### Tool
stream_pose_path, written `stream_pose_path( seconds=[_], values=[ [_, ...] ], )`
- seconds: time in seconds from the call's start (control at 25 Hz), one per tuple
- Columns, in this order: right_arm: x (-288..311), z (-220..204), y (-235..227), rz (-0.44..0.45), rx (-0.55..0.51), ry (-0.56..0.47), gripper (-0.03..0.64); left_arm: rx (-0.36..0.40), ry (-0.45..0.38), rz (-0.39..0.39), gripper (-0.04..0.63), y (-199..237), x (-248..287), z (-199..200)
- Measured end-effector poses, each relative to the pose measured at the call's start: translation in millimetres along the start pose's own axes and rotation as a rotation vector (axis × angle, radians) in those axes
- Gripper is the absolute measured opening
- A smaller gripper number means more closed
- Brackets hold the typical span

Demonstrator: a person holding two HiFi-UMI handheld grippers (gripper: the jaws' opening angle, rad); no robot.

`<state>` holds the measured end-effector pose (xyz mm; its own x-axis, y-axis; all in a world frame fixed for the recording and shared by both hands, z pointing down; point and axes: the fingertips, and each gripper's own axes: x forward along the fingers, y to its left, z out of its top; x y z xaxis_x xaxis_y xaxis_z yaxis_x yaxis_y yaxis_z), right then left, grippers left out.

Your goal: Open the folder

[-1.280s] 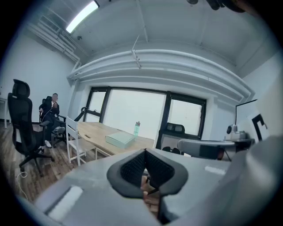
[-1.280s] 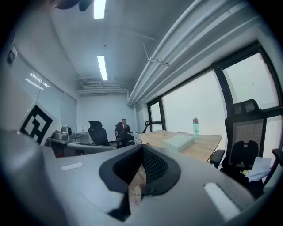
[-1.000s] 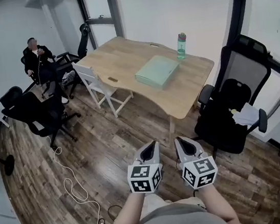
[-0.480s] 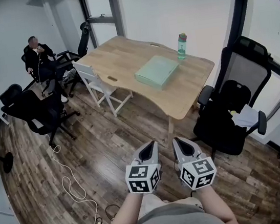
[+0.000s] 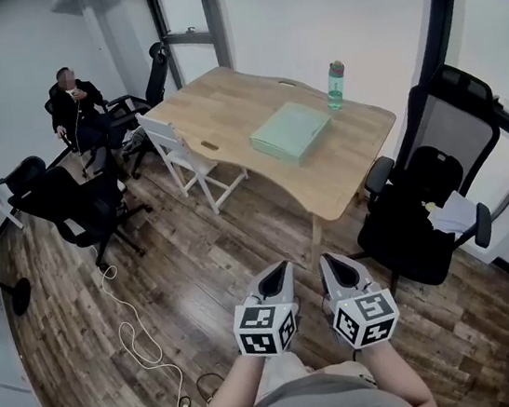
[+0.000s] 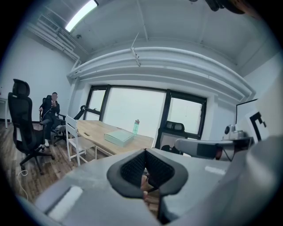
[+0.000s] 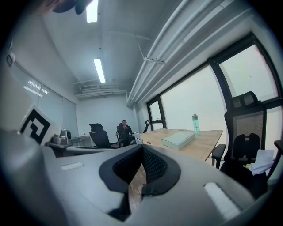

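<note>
A pale green folder (image 5: 290, 132) lies closed and flat on the wooden table (image 5: 222, 108), far ahead of me across the floor. It also shows small in the left gripper view as the folder (image 6: 118, 137) and in the right gripper view as the folder (image 7: 177, 140). My left gripper (image 5: 277, 275) and right gripper (image 5: 331, 265) are held side by side close to my body, well short of the table, both pointing toward it. Each is shut with nothing between its jaws, as the left gripper (image 6: 146, 152) and right gripper (image 7: 142, 150) show in their own views.
A green water bottle (image 5: 336, 84) stands on the table beyond the folder. Black office chairs (image 5: 423, 202) stand at the table's right, and a white chair (image 5: 177, 152) at its left side. Another black chair (image 5: 77, 209) and a seated person (image 5: 76, 105) are at the far left. A cable (image 5: 133, 342) runs over the wood floor.
Both grippers have stayed where they were. The head view has shifted slightly, so the table sits a little further right in the picture.
</note>
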<state>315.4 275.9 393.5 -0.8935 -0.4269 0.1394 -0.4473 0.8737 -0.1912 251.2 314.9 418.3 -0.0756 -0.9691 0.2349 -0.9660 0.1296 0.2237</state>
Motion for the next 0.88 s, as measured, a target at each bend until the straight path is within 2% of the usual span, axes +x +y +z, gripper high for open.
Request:
stream_pose_path(
  seconds=[0.48, 0.88],
  values=[
    [11.3, 5.8, -10.3, 0.003, 0.020, -0.007, 0.000, -0.010, 0.005, 0.008, 0.000, 4.3, 13.9, 3.4],
    [55.8, 7.0, -13.4, -0.010, 0.013, 0.000, 0.000, -0.010, 0.007, -0.005, 0.000, 39.9, 41.8, 12.4]
  ],
)
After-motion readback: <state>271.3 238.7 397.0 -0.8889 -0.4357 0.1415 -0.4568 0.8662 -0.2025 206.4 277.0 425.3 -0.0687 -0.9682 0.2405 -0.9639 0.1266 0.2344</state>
